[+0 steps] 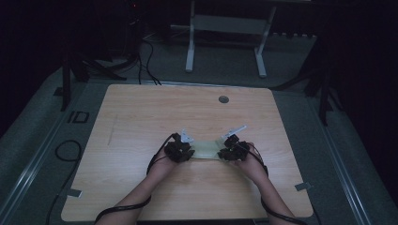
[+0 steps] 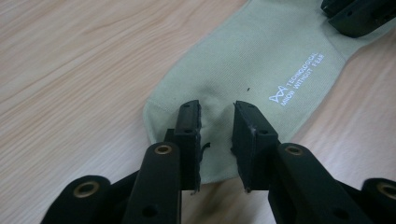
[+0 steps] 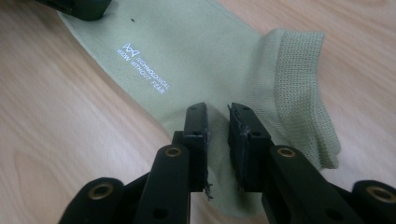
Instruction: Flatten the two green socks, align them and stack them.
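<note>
Currently a pale green sock (image 1: 204, 151) lies flat on the wooden counter (image 1: 141, 117), a little nearer the person's edge than the middle, stretched sideways between the two grippers.

Left side, high view: the left gripper (image 1: 180, 149) sits at the sock's left end, the person's hand behind it. In the left gripper view its jaws point down onto the rounded toe end of the sock (image 2: 243, 79). The pads (image 2: 189, 135) stand a narrow gap apart, with a small raised fold of fabric between them. Whether the pads actually press that fold I cannot tell; no clear pinch is visible. Frayed threads hang at the inner edge of the left pad.

Middle: white lettering (image 2: 299, 77) is printed on the sock's flat middle part. The fabric there lies smooth against the counter.

Right side, high view: the right gripper (image 1: 231, 149) sits at the sock's right end. In the right gripper view its jaws come down on the sock (image 3: 205, 60) just short of the ribbed cuff (image 3: 299, 84), which lies to one side of them. The pads (image 3: 196, 130) are close together with a thin strip of green fabric showing in the gap; a firm hold cannot be confirmed. The other gripper's black tip (image 3: 81, 7) shows at the far end of the sock.

Far edge of the counter: a round grey grommet (image 1: 223, 99).
</note>
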`<control>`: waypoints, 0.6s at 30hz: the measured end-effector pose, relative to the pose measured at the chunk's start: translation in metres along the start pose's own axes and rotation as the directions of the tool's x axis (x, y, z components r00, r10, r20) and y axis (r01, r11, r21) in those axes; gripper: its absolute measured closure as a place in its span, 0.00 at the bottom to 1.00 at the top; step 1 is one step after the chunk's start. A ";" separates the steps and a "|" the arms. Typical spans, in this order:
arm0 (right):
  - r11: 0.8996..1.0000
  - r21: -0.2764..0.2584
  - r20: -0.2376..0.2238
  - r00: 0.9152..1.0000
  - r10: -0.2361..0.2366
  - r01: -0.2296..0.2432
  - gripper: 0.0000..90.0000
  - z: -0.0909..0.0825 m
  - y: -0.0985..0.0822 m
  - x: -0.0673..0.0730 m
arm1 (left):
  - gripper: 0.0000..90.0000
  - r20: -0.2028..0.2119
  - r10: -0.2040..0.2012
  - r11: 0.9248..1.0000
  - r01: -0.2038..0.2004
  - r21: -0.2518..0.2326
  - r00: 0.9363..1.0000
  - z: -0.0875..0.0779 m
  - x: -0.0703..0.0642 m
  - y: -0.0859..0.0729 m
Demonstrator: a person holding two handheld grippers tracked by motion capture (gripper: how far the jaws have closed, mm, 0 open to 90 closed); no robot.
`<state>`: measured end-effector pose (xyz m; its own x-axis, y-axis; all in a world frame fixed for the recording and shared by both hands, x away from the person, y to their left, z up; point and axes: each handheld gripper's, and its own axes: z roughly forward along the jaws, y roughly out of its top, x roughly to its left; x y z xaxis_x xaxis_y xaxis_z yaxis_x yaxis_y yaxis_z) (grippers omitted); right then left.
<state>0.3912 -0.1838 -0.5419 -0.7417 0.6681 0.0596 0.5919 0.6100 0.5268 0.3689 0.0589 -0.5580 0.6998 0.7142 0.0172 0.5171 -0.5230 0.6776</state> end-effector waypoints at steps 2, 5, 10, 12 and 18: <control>1.000 -0.004 -0.005 1.000 -0.016 0.016 0.85 0.004 0.006 0.002 | 0.79 -0.003 -0.014 1.000 0.014 0.000 1.000 -0.003 0.006 -0.003; 1.000 -0.005 -0.011 1.000 -0.025 0.025 0.84 0.010 0.015 0.004 | 0.79 -0.017 -0.022 1.000 0.022 0.003 1.000 -0.007 0.010 -0.007; 1.000 0.004 -0.019 0.999 -0.026 0.026 0.81 0.014 0.023 0.007 | 0.78 -0.023 -0.031 1.000 0.031 0.004 0.999 -0.010 0.013 -0.010; 1.000 0.005 -0.022 0.999 -0.024 0.024 0.78 0.013 0.024 0.009 | 0.70 -0.016 -0.031 0.999 0.031 -0.007 0.999 -0.012 0.013 -0.009; 0.998 -0.042 -0.047 0.997 -0.058 0.056 0.54 0.001 0.029 0.017 | 0.41 0.016 -0.054 0.995 0.056 -0.078 0.998 -0.024 0.010 -0.003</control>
<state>0.3957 -0.1542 -0.5267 -0.7886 0.6111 0.0690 0.5359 0.6279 0.5644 0.3625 0.0786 -0.5421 0.6786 0.7338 -0.0318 0.5152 -0.4447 0.7327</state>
